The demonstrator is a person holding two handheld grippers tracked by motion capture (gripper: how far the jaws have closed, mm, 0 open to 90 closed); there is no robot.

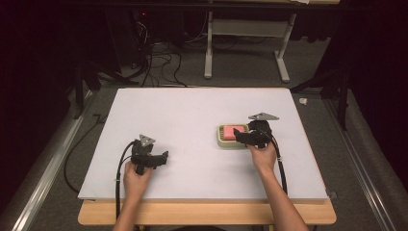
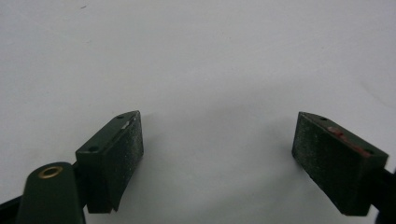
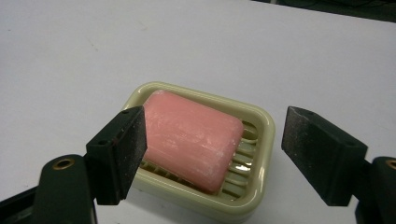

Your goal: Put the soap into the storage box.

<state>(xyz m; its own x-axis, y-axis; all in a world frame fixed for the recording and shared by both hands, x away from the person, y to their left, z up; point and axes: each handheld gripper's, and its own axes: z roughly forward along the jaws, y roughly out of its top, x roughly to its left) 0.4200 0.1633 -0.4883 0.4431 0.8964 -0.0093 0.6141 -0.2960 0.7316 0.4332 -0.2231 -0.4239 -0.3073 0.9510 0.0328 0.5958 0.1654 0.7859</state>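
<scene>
Both claws are spread wide and grip nothing. On the person's right, the right claw [image 1: 242, 137] hovers just over a pale green plastic soap dish [image 3: 252, 186] that holds a pink rectangular bar of soap [image 3: 191, 137]; the dish sits on the right half of the white counter [image 1: 192, 110], well away from every edge. In the right gripper view, the soap lies straight ahead of the claw and slightly below it, between the two black jaws. One jaw overlaps the soap's near left corner; the other stands clear beyond the dish's outer rim. The bar's long axis runs on a diagonal across the gap rather than squarely through it, so a closing grip would probably meet the soap at an angle unless the hand turns first. The right hand is plainly the nearer one. On the person's left, the left claw [image 1: 161, 159] rests low near the front of the counter, well apart from the dish, and its own view looks down on bare white surface. Slats in the dish floor show beside the bar, with a wet-looking shine; the near rim is partly cut off by the frame and hidden behind the left jaw.
</scene>
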